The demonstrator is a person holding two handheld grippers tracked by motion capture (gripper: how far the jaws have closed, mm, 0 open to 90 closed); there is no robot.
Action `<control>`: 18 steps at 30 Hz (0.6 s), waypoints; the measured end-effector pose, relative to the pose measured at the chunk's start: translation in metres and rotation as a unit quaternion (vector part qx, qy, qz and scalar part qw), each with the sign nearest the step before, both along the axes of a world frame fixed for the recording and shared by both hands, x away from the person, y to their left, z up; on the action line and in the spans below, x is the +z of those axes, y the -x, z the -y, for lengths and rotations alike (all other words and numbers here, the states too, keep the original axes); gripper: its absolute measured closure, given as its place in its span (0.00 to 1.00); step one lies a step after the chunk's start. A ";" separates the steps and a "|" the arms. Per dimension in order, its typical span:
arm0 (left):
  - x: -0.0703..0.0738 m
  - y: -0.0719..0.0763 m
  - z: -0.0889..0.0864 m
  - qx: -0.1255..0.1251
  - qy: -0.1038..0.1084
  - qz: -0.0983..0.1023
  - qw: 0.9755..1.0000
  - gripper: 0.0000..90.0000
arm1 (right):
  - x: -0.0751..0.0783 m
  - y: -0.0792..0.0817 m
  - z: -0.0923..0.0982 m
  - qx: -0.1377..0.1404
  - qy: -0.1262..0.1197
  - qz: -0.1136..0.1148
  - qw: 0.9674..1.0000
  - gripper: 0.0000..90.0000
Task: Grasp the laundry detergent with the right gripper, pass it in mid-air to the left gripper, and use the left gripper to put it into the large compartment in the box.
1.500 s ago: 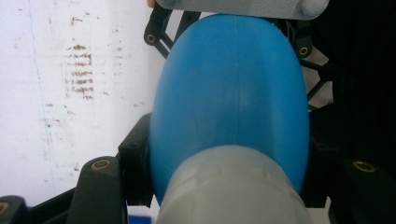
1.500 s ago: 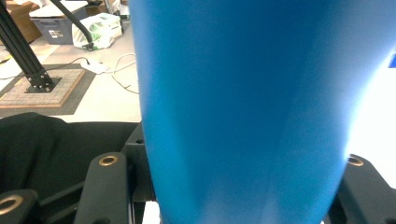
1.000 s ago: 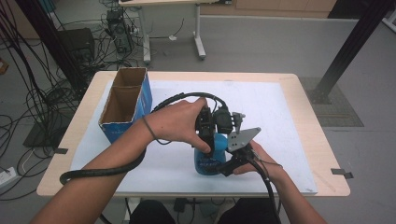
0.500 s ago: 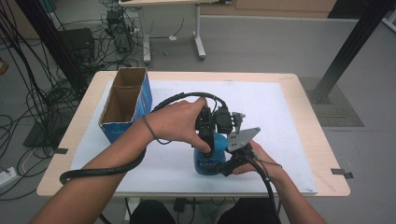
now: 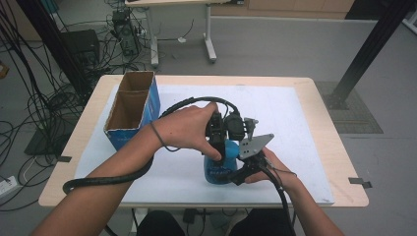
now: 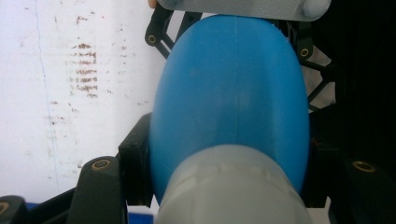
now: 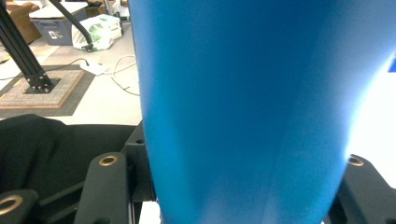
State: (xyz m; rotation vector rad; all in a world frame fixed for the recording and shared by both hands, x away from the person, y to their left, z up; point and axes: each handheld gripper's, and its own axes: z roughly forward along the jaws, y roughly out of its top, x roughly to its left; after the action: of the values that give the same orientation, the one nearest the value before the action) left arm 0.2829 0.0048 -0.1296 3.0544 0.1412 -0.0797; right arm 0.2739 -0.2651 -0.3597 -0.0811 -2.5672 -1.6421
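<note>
While the blue bottle point(image 5: 219, 169) stands on the table point(image 5: 314, 142), the left gripper point(image 5: 220, 129) is clamped on its top. The right gripper point(image 5: 241, 169) is clamped on its body.

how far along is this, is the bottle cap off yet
Done: both grippers have the blue bottle, which stands on the white mat. In hand: the left gripper is shut at the grey cap, the right gripper on the body. Left: the cap is not off.

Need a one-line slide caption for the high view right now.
Both grippers clamp a blue bottle upright on the white table mat, cardboard box at left.
</note>
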 end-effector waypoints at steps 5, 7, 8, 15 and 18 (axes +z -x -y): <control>0.000 0.000 0.001 0.000 -0.001 0.000 1.000 0.42 | 0.000 0.000 0.001 -0.001 0.000 0.001 1.000 0.46; 0.000 0.000 0.002 0.000 -0.002 0.000 1.000 0.42 | 0.000 0.000 0.001 -0.001 0.000 0.001 1.000 0.46; 0.000 0.000 0.002 0.000 -0.002 0.000 1.000 0.42 | 0.000 0.000 0.001 -0.001 0.001 0.000 1.000 0.46; 0.000 -0.001 0.002 0.000 -0.002 0.000 1.000 0.42 | -0.001 -0.001 0.001 -0.001 0.000 0.002 1.000 0.46; 0.000 -0.001 0.003 0.000 -0.003 0.001 1.000 0.42 | -0.001 -0.001 0.001 -0.001 -0.001 0.001 1.000 0.46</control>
State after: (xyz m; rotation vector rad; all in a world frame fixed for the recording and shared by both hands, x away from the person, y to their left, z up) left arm 0.2838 0.0022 -0.1300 3.0603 0.1417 -0.0777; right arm 0.2748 -0.2663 -0.3608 -0.0830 -2.5673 -1.6463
